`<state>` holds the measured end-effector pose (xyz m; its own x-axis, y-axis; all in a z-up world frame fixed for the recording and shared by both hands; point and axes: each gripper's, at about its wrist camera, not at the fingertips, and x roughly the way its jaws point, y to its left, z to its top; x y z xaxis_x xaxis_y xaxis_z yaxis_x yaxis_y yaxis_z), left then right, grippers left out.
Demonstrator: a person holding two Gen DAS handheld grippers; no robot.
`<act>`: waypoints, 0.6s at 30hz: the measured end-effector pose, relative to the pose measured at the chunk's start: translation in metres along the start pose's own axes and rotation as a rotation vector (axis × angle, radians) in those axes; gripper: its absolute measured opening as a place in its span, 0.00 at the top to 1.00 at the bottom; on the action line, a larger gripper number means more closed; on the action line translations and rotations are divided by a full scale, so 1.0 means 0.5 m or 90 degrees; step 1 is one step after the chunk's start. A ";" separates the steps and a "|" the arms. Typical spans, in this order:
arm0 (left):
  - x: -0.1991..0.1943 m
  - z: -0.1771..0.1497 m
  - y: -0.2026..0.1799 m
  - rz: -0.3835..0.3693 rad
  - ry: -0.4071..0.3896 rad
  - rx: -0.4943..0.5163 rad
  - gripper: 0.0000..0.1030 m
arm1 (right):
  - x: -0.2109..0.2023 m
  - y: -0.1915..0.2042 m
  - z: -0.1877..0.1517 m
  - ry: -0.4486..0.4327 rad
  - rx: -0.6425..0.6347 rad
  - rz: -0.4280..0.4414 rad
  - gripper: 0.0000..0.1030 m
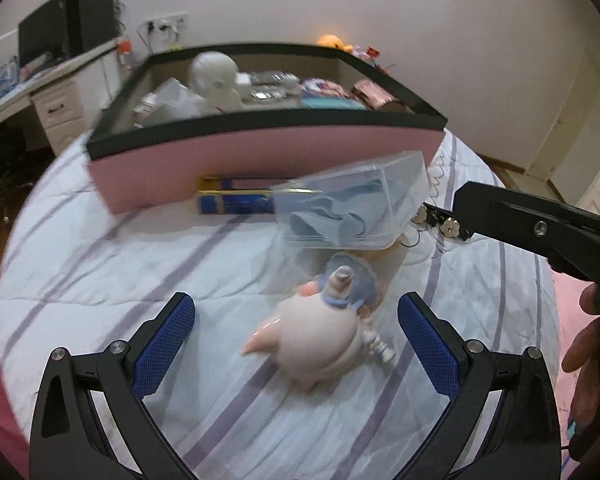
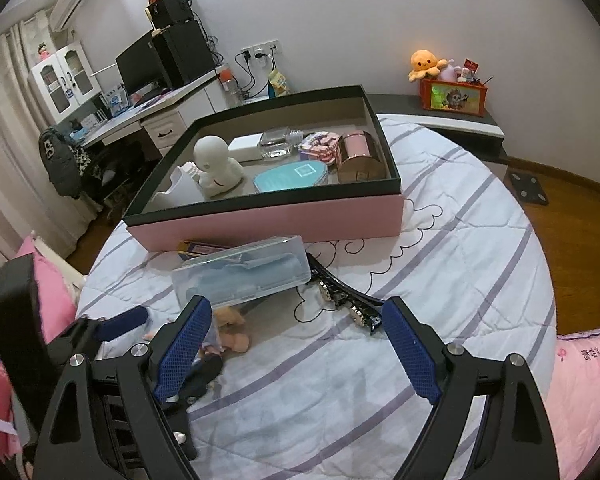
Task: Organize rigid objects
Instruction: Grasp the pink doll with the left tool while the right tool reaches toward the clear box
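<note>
1. White quilted bedspread with purple stripes (image 2: 440, 280) forms the work surface; all items below lie on it
2. Shallow pink cardboard box with black rim (image 2: 268, 216) sits at the far side; it holds a white round-headed figurine (image 2: 216, 164), a teal oval tin (image 2: 290, 176), a pink cylindrical container (image 2: 358, 156) and smaller items
3. Clear rectangular plastic case with blue contents (image 2: 242, 274) lies just in front of the box, partly over a blue and gold flat packet (image 1: 236, 202)
4. Left gripper (image 1: 296, 332): jaws spread wide, holding nothing; a pale pink doll with blue dress (image 1: 324, 320) lies between the fingers, apart from both pads
5. Right gripper (image 2: 296, 344): jaws spread wide, holding nothing, above bare bedspread
6. Black studded strap (image 2: 348, 300) lies beside the case, near the right gripper's right finger
</note>
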<state>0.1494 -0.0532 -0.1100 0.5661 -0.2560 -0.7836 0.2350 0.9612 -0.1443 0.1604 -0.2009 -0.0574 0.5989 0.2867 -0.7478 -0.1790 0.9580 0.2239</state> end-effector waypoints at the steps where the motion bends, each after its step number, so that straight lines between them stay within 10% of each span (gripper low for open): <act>1: 0.005 0.002 0.000 -0.004 0.005 0.003 0.08 | 0.004 -0.002 0.001 0.002 0.002 0.004 0.14; 7: 0.000 0.016 0.024 -0.044 0.006 -0.003 0.54 | 0.022 0.000 0.008 0.010 0.007 0.023 0.14; 18: -0.042 -0.018 0.079 -0.006 -0.012 -0.028 0.55 | 0.058 0.051 0.012 0.028 -0.010 0.064 0.14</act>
<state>0.1398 -0.0091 -0.1047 0.5786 -0.2663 -0.7709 0.2058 0.9623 -0.1779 0.1778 -0.1682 -0.0697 0.5421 0.3806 -0.7492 -0.2488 0.9243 0.2896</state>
